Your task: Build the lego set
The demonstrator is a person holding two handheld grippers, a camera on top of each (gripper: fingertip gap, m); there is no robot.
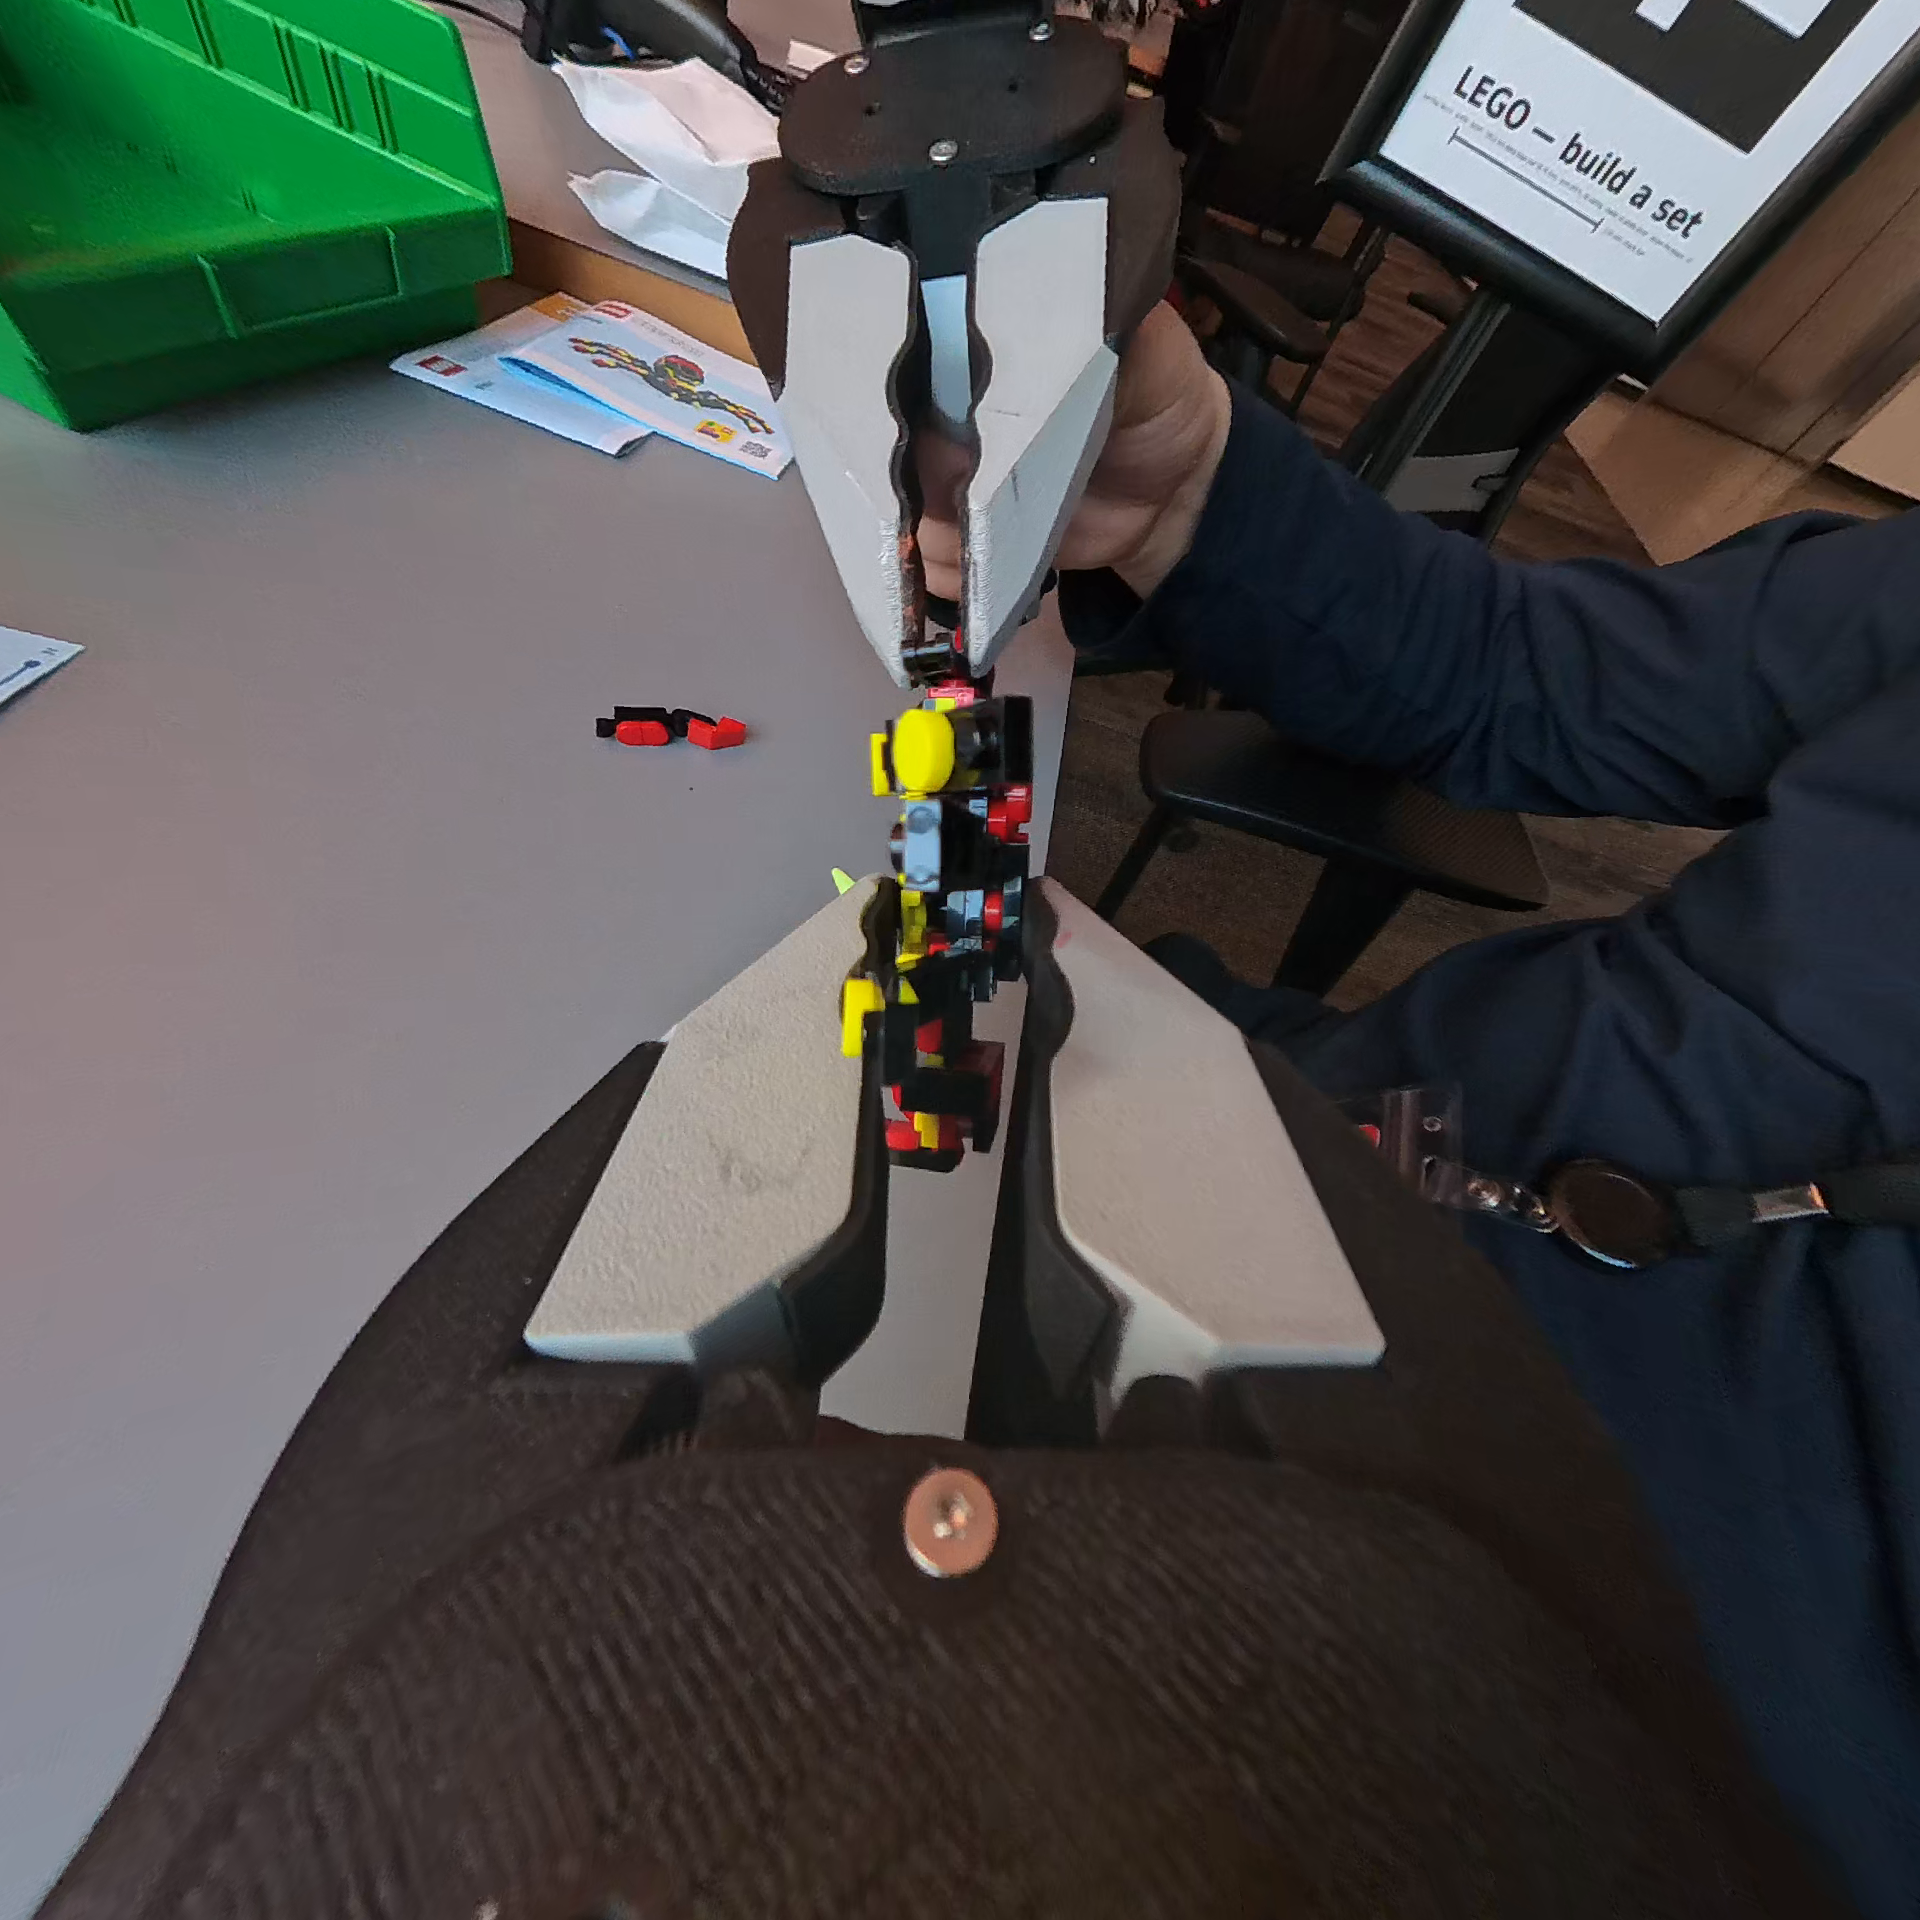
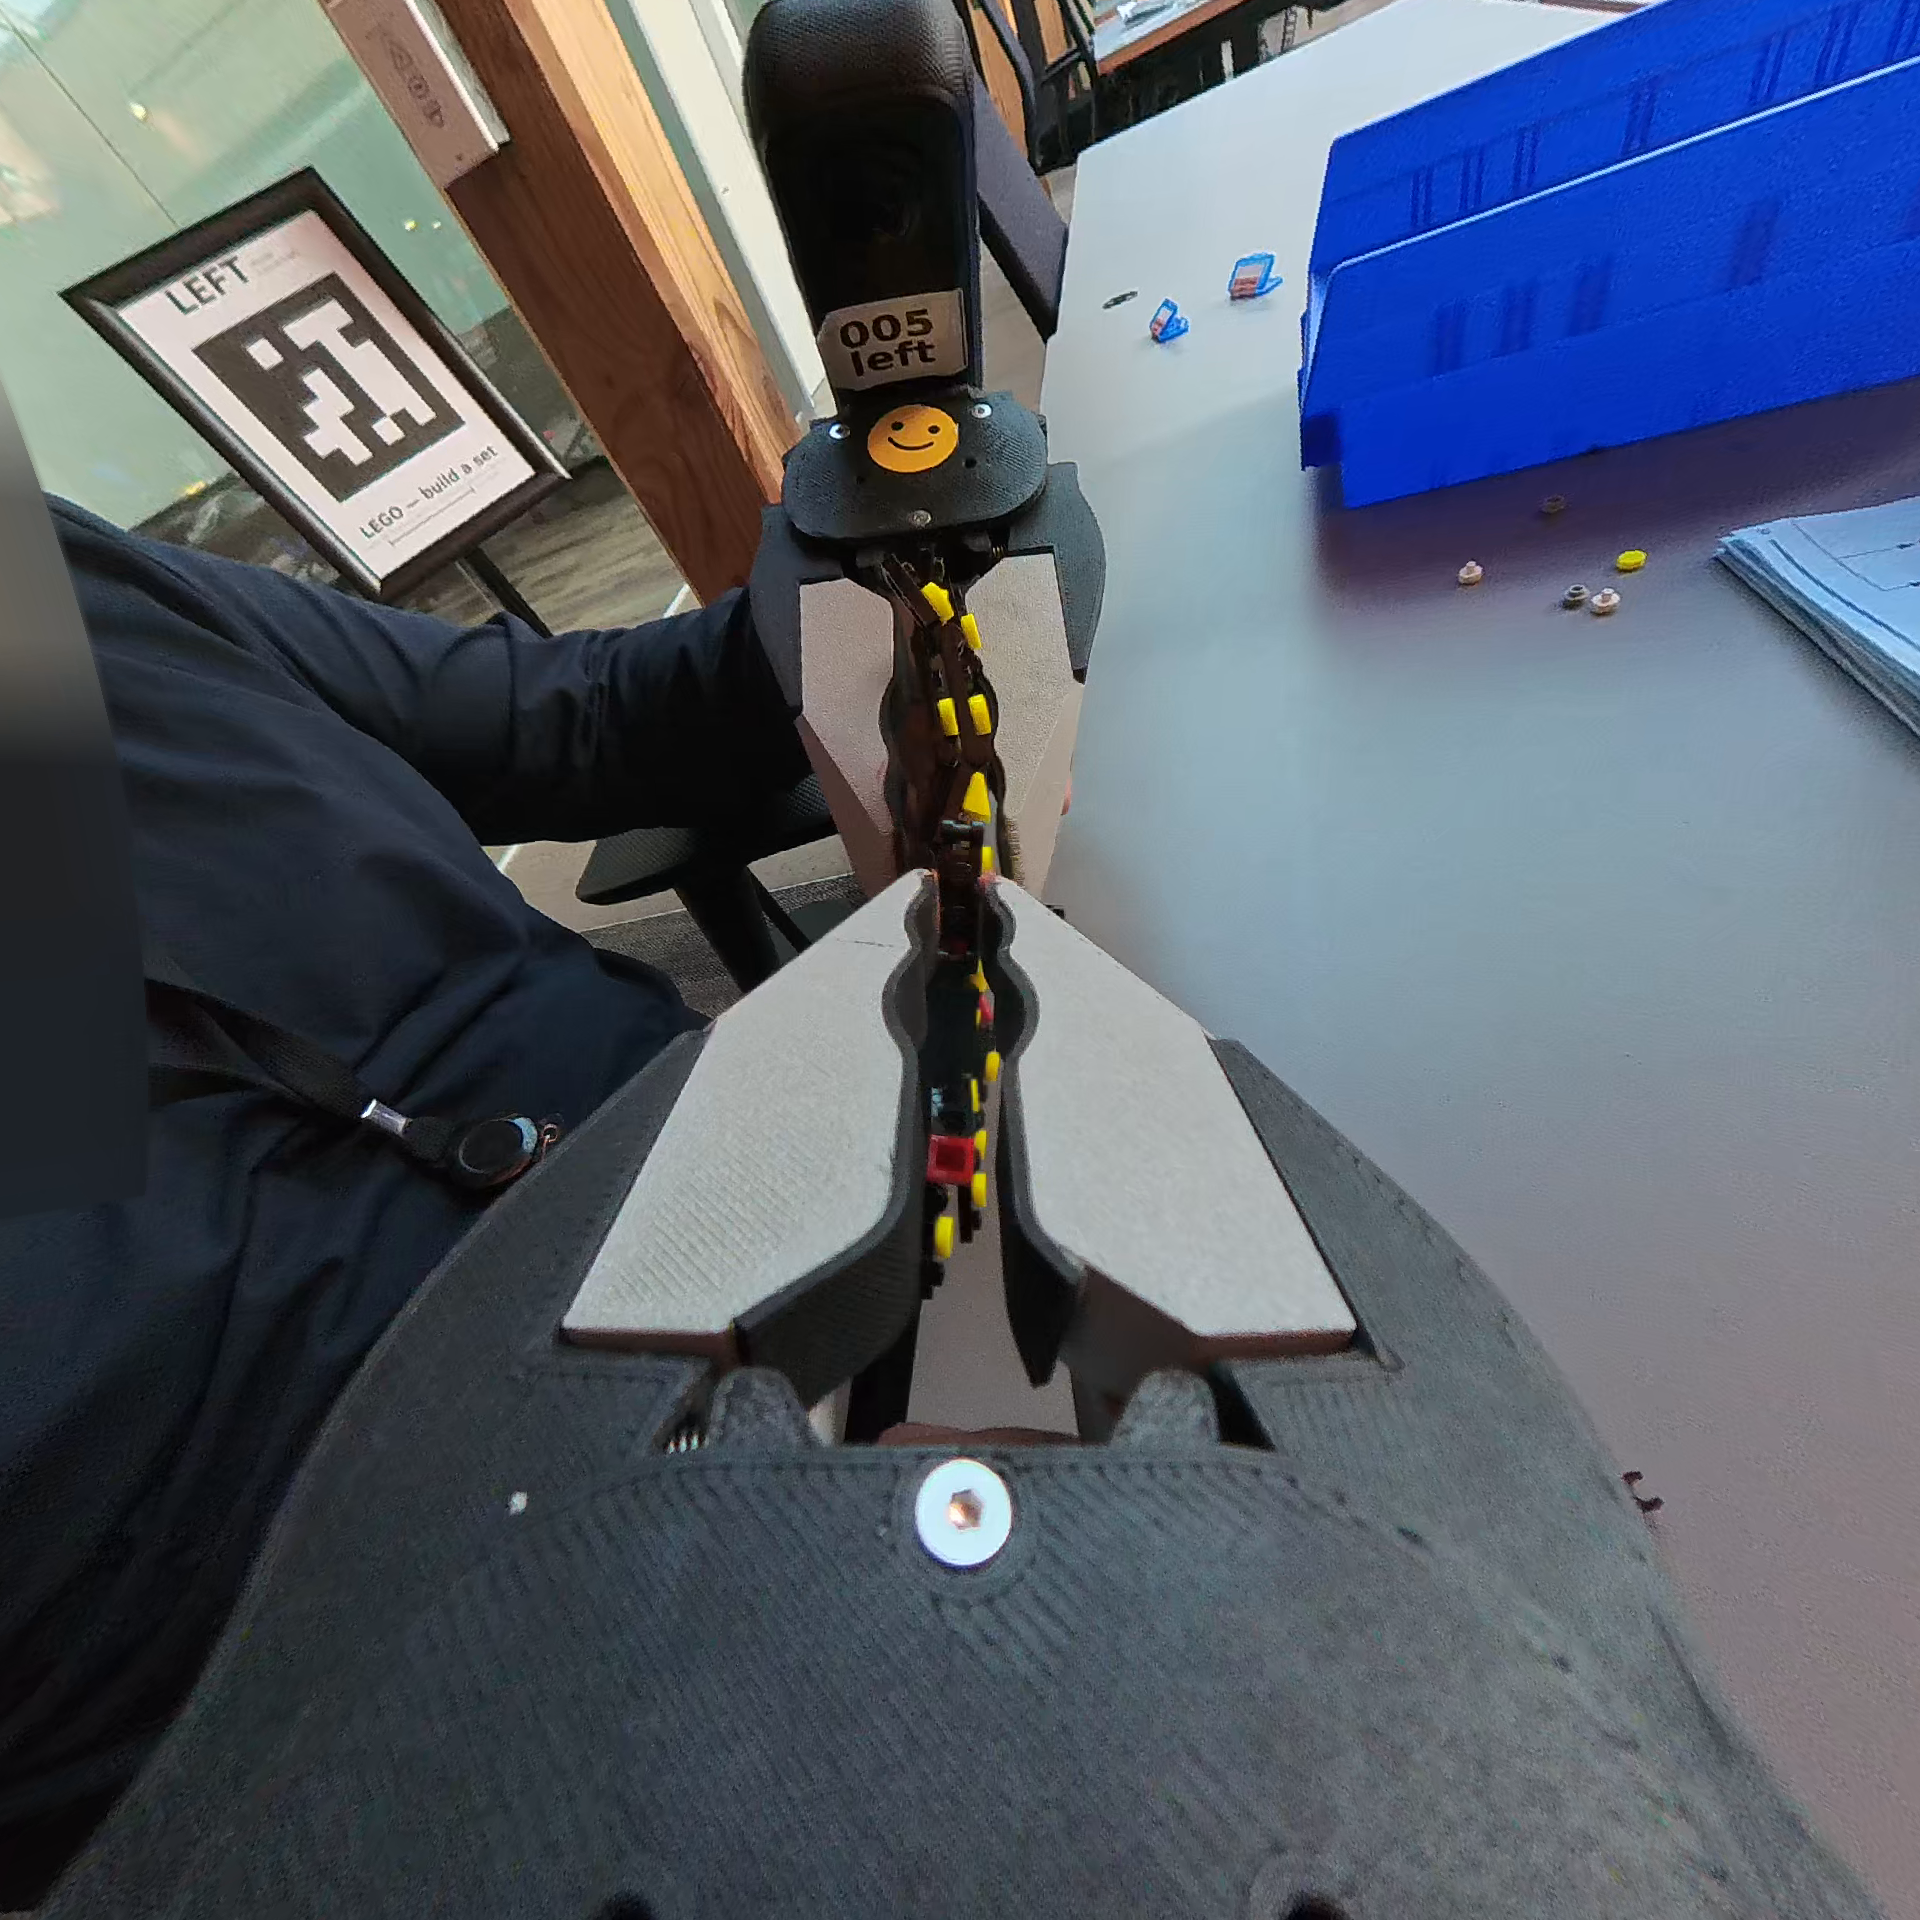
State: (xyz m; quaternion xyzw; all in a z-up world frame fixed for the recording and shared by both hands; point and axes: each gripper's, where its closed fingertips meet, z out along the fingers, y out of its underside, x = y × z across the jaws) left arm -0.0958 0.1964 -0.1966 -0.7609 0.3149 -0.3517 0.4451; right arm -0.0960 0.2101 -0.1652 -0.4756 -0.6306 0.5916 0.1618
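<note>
A black, yellow and red lego model [image 1: 956,831] is held in the air over the table's edge, between both grippers. My left gripper [image 1: 951,894] is shut on the model's lower body, and the model's upper end sticks out past its fingertips. My right gripper [image 1: 935,665] comes from the opposite side, and its tips are shut on a small black part at the model's far end. In the right wrist view, my right gripper [image 2: 961,883] is closed on a black chain with yellow pieces [image 2: 961,717] that runs into the left gripper [image 2: 966,842].
A loose red and black piece [image 1: 670,727] lies on the grey table [image 1: 312,935]. An instruction booklet [image 1: 623,390] and a green bin [image 1: 229,208] are behind it. A blue bin [image 2: 1610,312], small loose studs [image 2: 1590,597] and paper sheets [image 2: 1849,592] are to the right. The person's dark sleeves and a chair are beside the table's edge. Left and right tips are no more than a few centimetres apart.
</note>
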